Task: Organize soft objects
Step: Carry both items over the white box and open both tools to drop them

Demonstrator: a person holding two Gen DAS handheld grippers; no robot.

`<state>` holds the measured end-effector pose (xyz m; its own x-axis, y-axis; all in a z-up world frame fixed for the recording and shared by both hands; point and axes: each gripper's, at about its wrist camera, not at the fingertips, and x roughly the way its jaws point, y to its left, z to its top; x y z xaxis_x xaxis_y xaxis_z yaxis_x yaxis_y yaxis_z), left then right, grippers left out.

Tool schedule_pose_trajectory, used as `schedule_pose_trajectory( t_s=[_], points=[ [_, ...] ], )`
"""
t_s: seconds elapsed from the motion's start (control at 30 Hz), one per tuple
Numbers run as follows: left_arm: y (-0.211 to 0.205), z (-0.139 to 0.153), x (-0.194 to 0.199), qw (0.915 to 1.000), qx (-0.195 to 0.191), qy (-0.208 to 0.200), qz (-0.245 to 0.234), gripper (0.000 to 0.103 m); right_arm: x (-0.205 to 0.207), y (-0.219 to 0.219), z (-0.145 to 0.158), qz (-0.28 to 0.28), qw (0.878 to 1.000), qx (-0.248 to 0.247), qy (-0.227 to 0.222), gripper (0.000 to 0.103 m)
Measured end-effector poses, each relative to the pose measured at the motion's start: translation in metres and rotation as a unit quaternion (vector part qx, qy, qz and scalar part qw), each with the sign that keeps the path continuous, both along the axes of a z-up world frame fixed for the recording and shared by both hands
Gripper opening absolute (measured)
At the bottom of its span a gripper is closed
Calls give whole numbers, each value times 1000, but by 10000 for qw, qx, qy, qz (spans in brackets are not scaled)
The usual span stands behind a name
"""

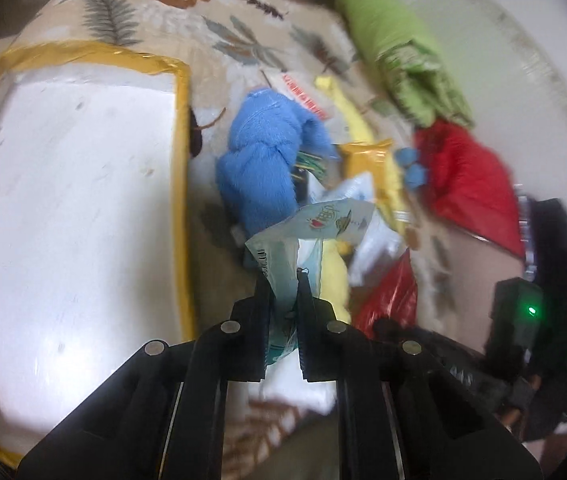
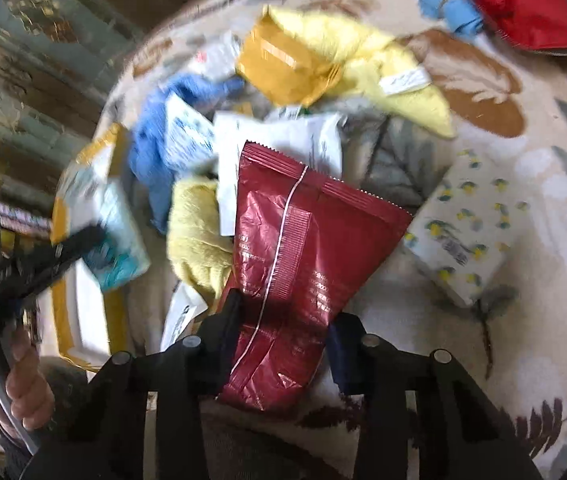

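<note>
- While both tools are loaded, the step in hand appears to be the lift-out: each carries one packet out of the mixed pile on the leaf-patterned rug (image 1: 171, 12).
- Left gripper (image 1: 283, 276) — jaws closed on a pale printed packet (image 1: 315, 224), pinched near its lower end; the packet stands up between the fingers, above the blue plush cloth (image 1: 259, 160).
- Right gripper (image 2: 283, 312) — jaws clamped on the dark red foil pouch (image 2: 303, 248), held by its lower part, the serrated top edge pointing away from the camera.
- Likely destination: the white tray with yellow-taped rim (image 1: 181, 152), lying just left of the pile and bare in the left wrist view; this is a judgement only.
- The next move calls for carrying each packet clear of the heap without dragging the yellow cloth (image 2: 383, 64) or neighbouring wrappers along.
- Pose: the left tool points forward and down over the pile's near edge; in the right wrist view the person's hand (image 2: 23, 384) grips that tool's handle at far left.
- Both views are motion-blurred, so finer contact cannot be told.
</note>
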<state>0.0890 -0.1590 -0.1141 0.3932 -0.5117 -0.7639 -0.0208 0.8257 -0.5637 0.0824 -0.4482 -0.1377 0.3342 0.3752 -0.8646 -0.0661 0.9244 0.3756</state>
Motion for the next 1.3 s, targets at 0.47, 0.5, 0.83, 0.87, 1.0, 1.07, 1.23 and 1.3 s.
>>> schedule_pose_trajectory(
  t_s=[0.47,0.5,0.83,0.87,1.0,1.07,1.23,1.3],
  points=[
    [106,33,-67,9980,210,-43,587,10,-44,110,127,765,9878,-105,-1355,37],
    [107,29,-66,9978,370,53,555,10,-38,135,122,1028,9869,-256,-1220,37],
    [129,-16,-67,9900,990,653,769,11,-1,254,28,1567,9785,-1310,-298,37],
    [128,-19,-65,9899,970,709,755,11,0,256,21,1609,9797,-1171,-228,37],
    [121,-24,-59,9883,1092,804,700,11,-7,259,16,1785,9771,-1138,-224,38],
    [120,-23,-57,9888,1025,803,723,11,-7,260,9,1785,9777,-1097,-118,41],
    [127,-23,-52,9892,894,816,829,16,9,263,-2,1702,9797,-1056,127,43],
    [132,-24,-55,9885,793,849,970,25,6,256,10,1517,9836,-973,-109,46]
  ],
)
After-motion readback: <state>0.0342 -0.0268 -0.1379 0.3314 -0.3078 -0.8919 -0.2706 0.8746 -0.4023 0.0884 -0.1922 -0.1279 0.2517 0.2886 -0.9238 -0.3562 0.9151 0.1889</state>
